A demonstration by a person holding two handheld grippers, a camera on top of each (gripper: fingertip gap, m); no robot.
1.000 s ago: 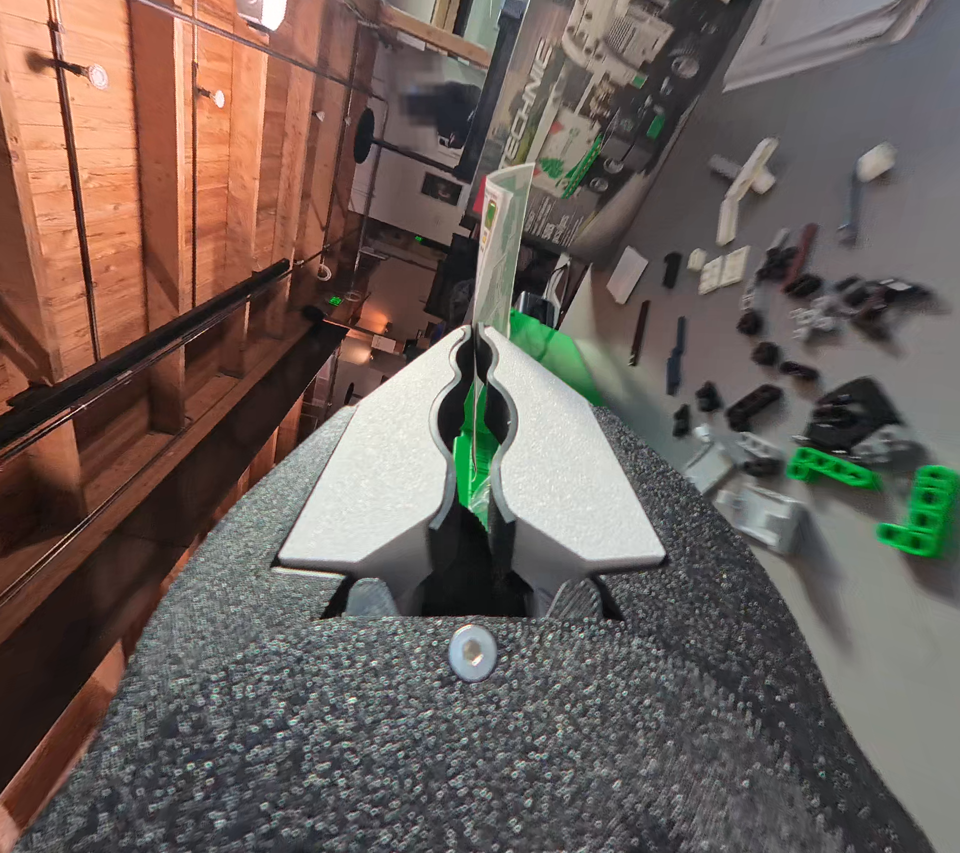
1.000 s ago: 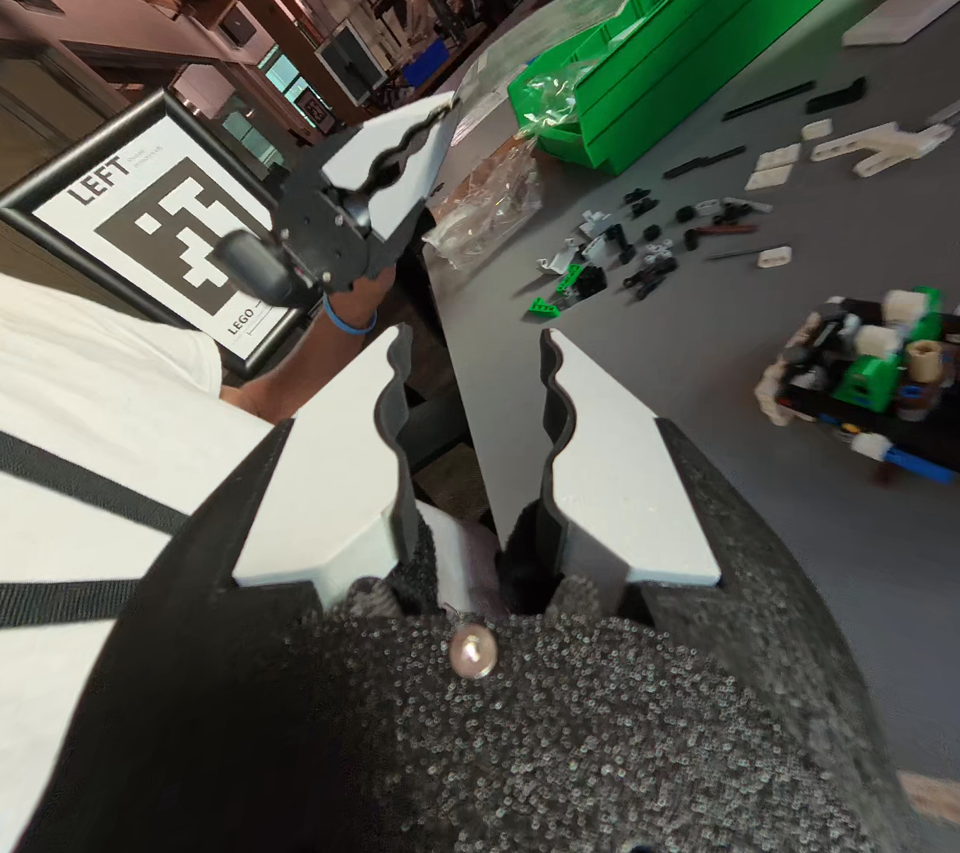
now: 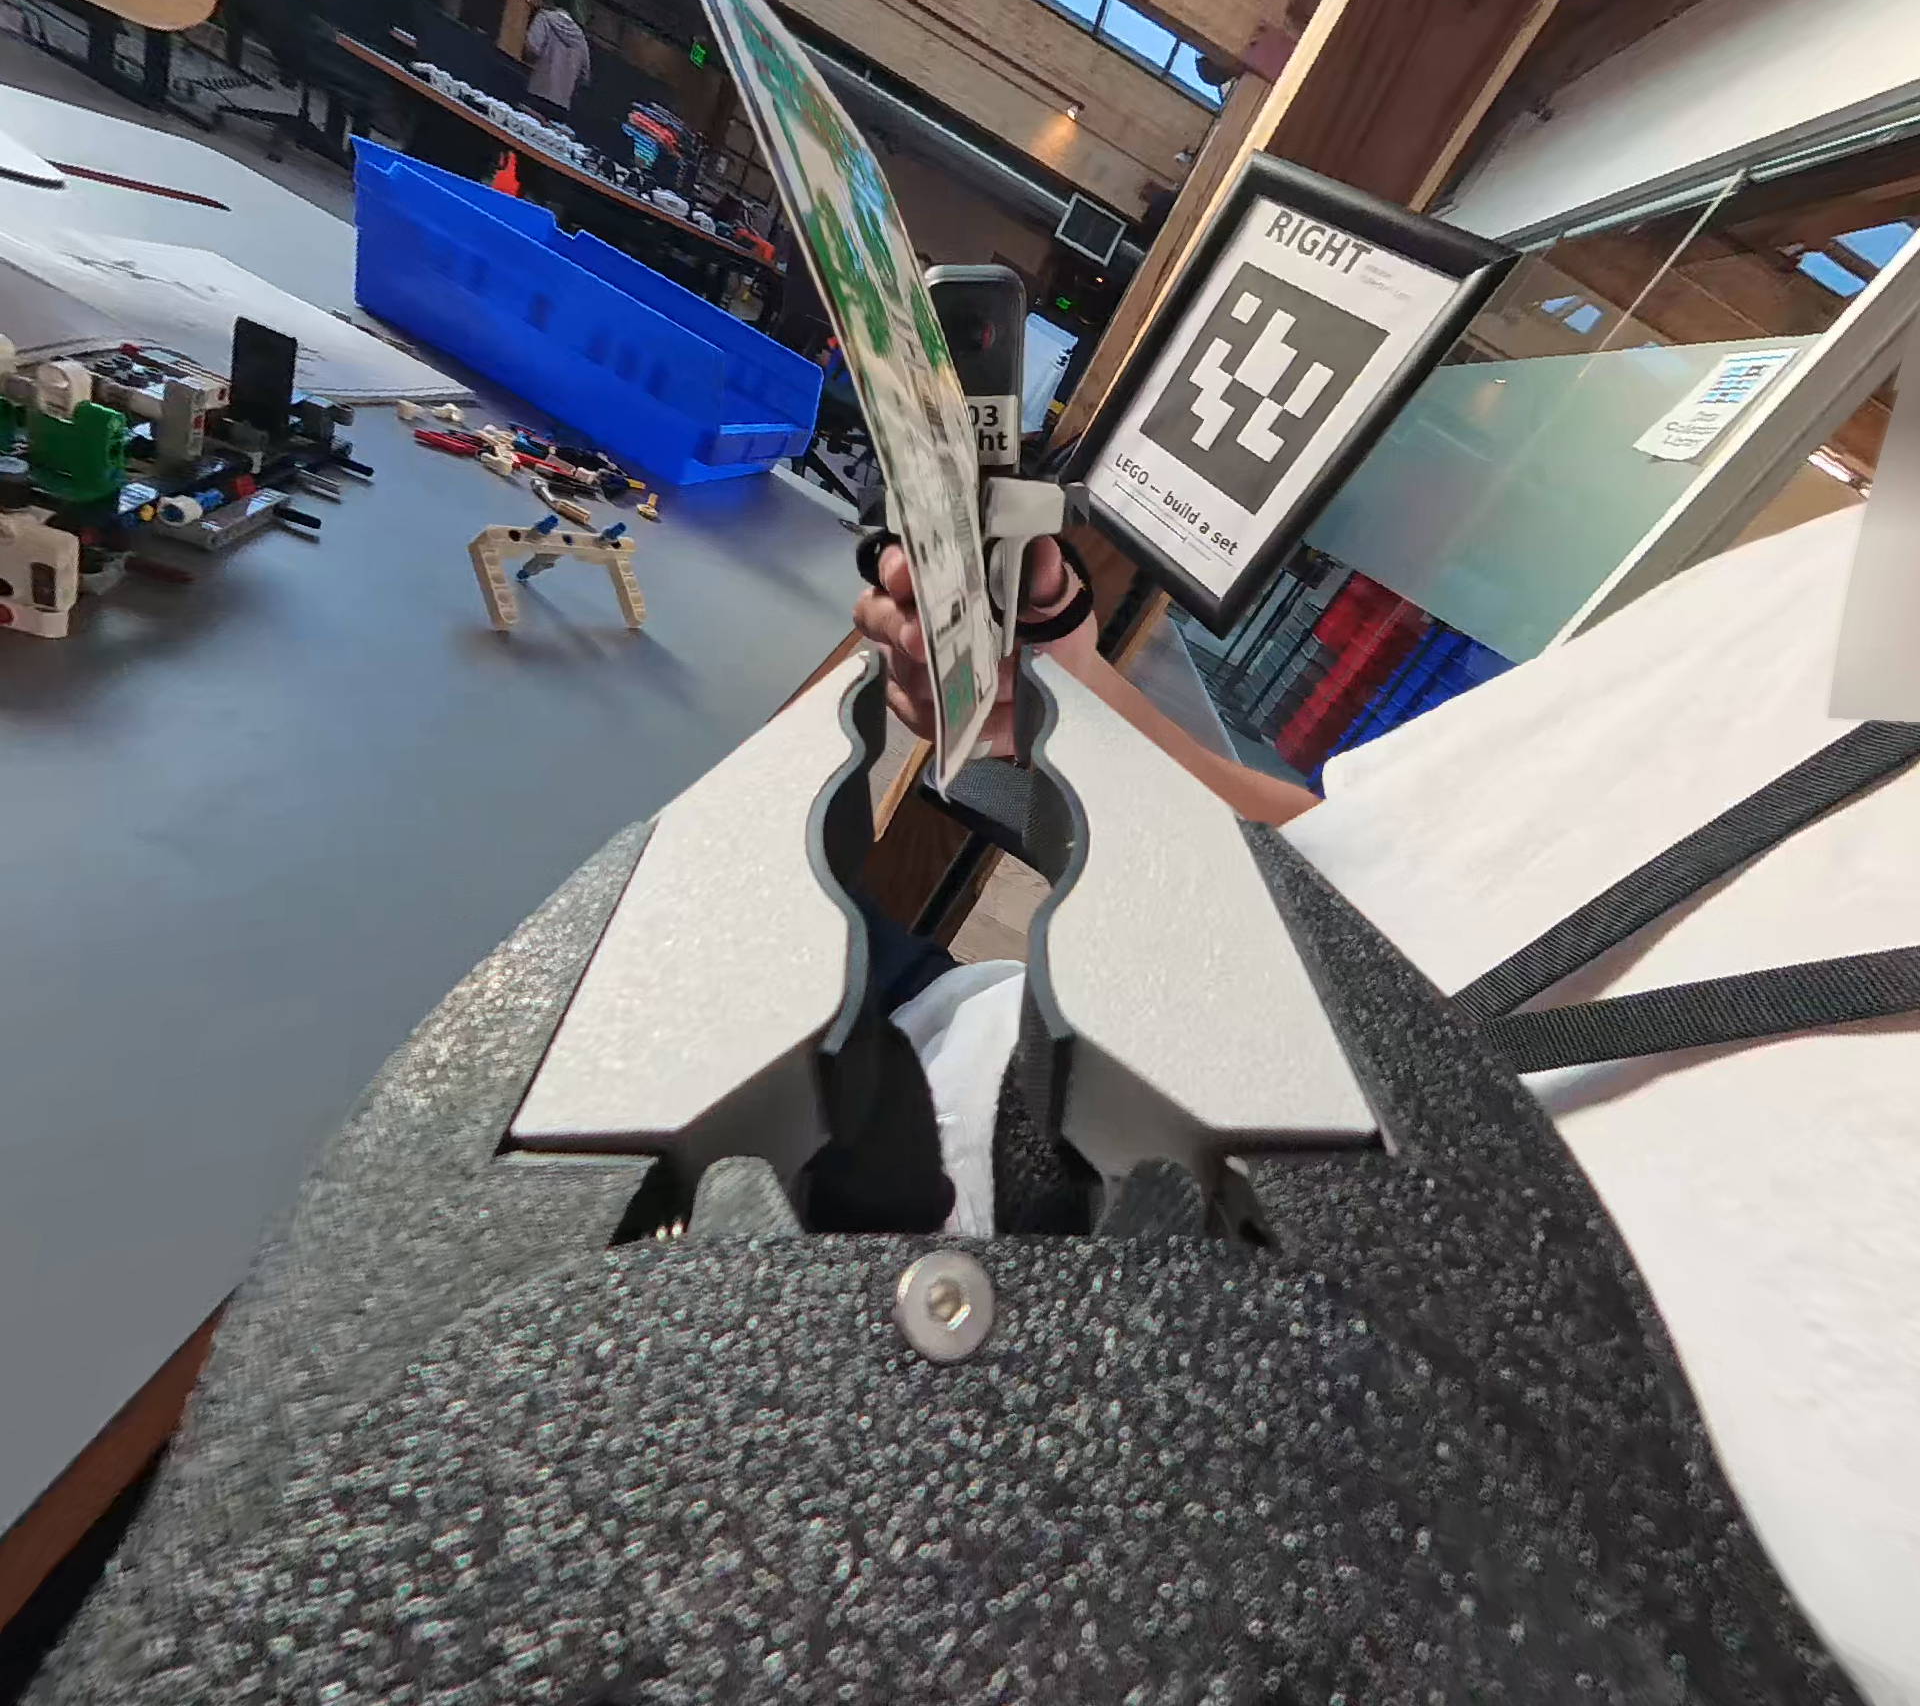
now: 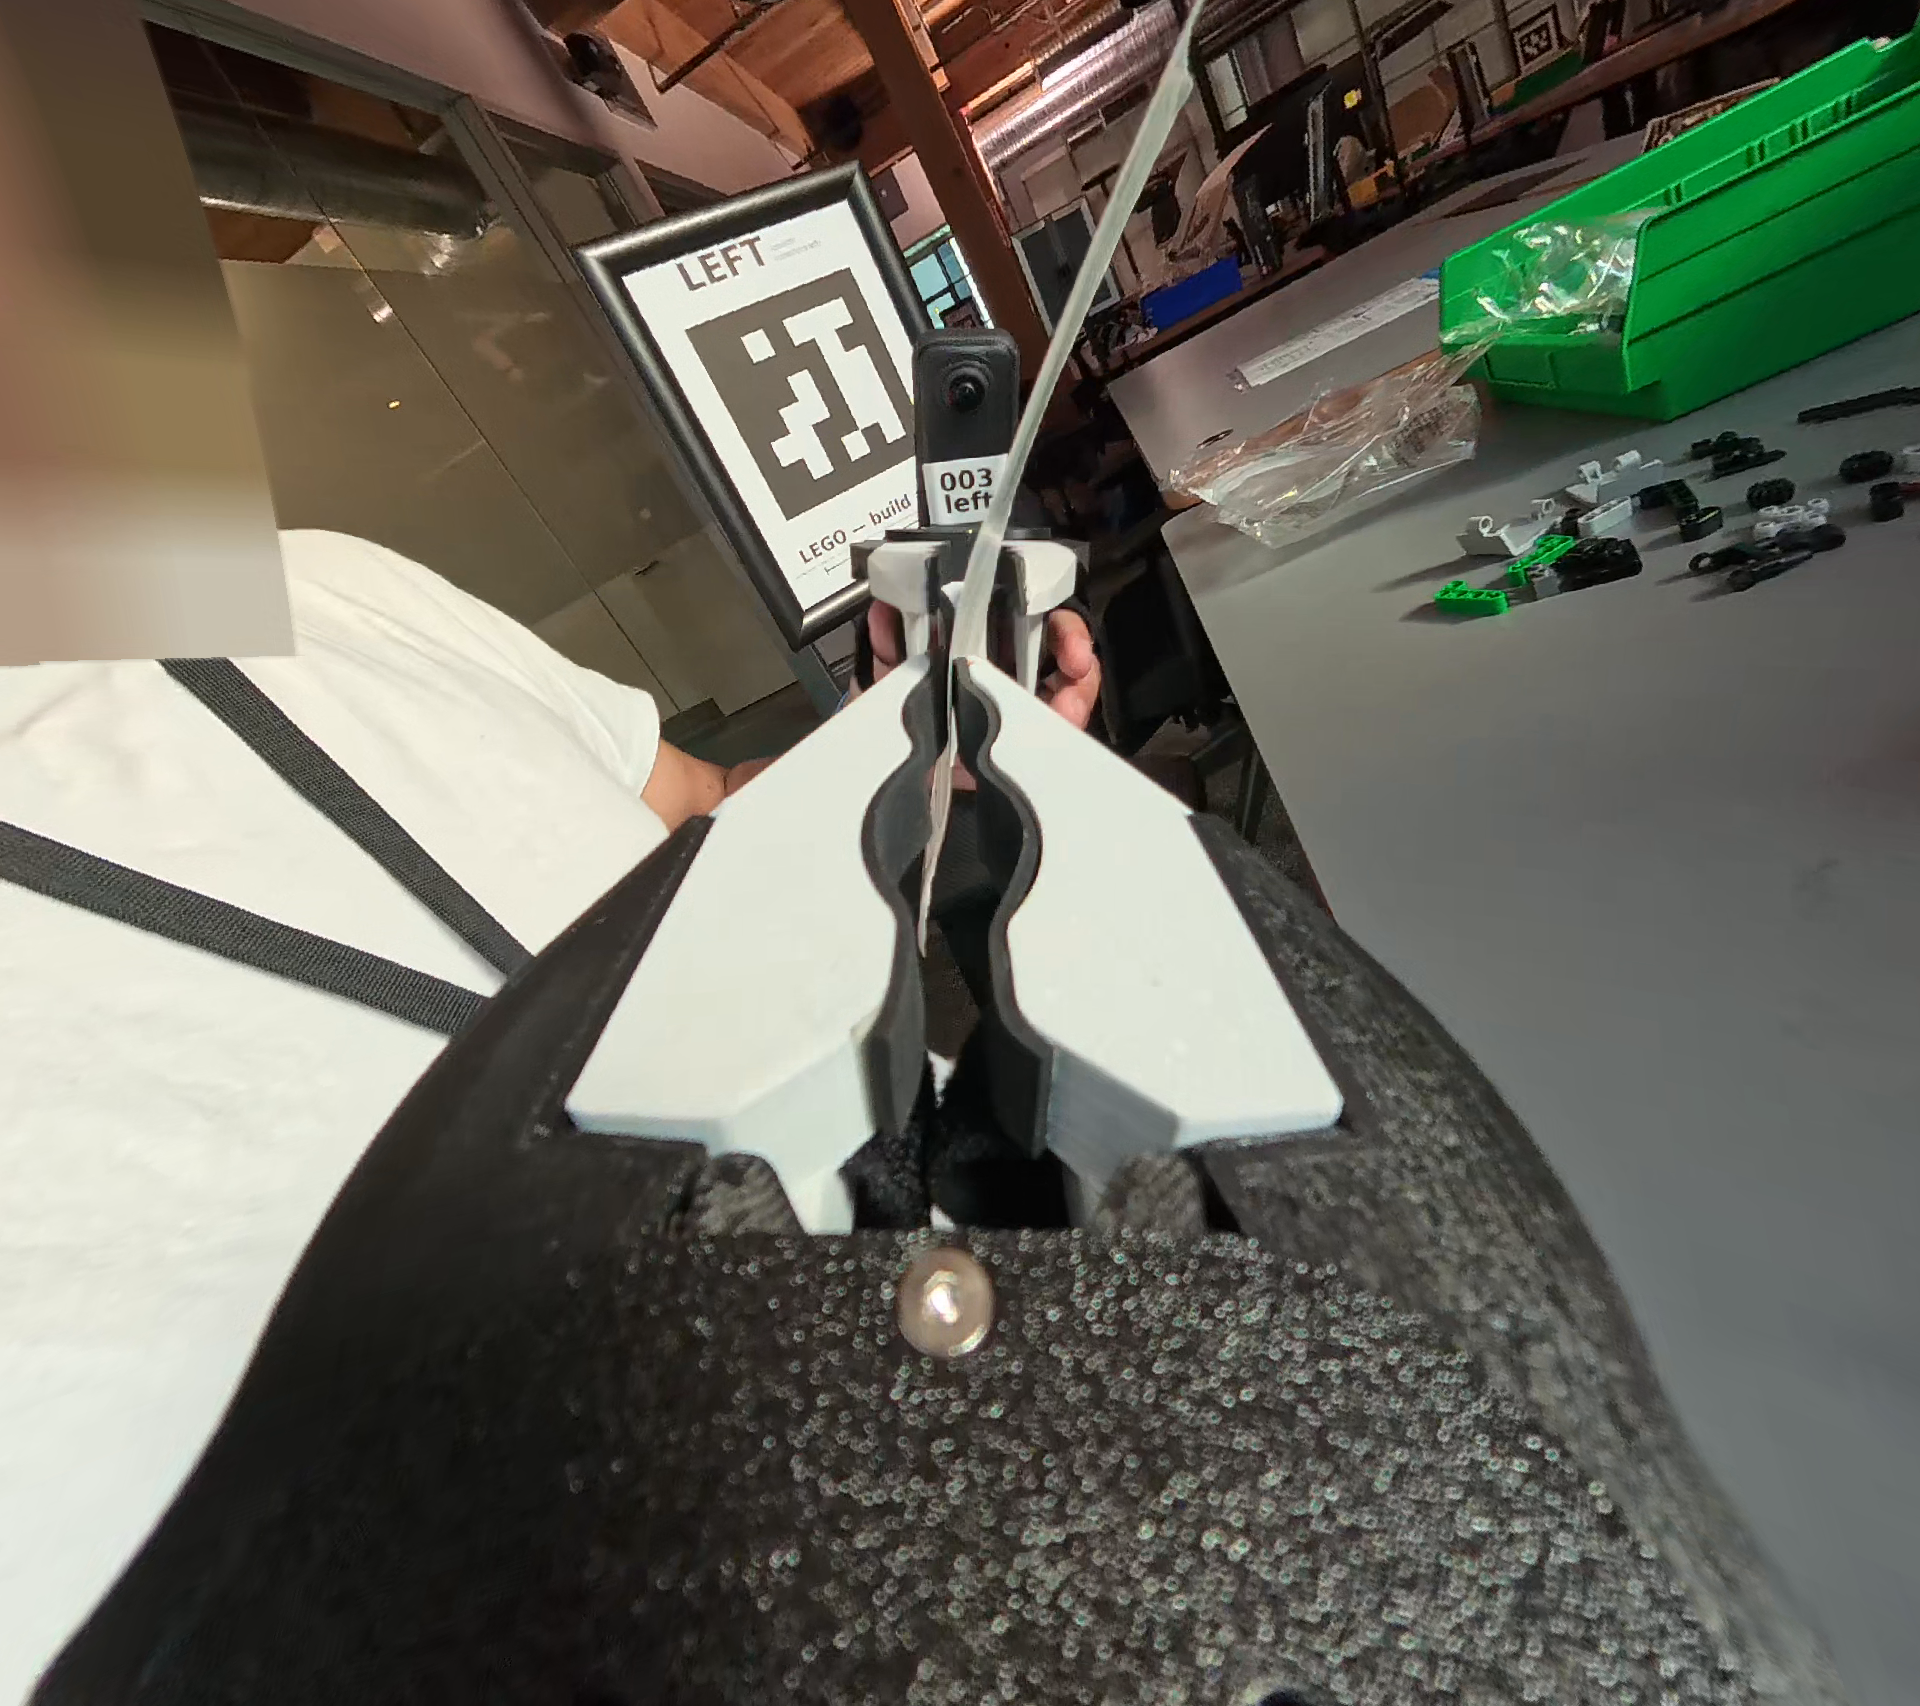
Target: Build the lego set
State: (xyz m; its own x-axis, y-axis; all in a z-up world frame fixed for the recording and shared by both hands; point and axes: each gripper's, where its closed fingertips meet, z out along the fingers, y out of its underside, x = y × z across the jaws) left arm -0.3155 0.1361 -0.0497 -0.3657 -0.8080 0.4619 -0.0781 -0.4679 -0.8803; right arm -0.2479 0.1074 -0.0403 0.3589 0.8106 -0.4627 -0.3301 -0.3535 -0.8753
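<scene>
A thin printed sheet with green and black markings [image 3: 862,285] stands upright between the two grippers. It is seen edge-on in the right wrist view [image 4: 1091,233]. My right gripper [image 4: 954,669] is shut on the sheet's lower end. My left gripper [image 3: 951,680] is open, and the sheet's bottom corner hangs just ahead of its tips. The two grippers face each other off the table's edge. The partly built lego model [image 3: 94,461] stands on the grey table [image 3: 312,773] at the far left. A white frame piece [image 3: 551,560] stands alone near it.
A blue bin [image 3: 561,326] sits behind small loose pins. A green bin [image 4: 1714,295], a clear plastic bag [image 4: 1340,451] and several loose black, white and green parts [image 4: 1621,534] lie on the table. Framed marker signs [image 3: 1268,389] [image 4: 779,409] stand beside it. The person's white shirt [image 4: 260,929] is close by. My hands' fingertips stand some 8 centimetres from each other. Both grippers' tips are roughly 25 centimetres from the partly built lego model [image 3: 94,461].
The sheet has passed from my left gripper to my right. The left has opened and the right has shut on it. Both grippers have swung round to face each other.
</scene>
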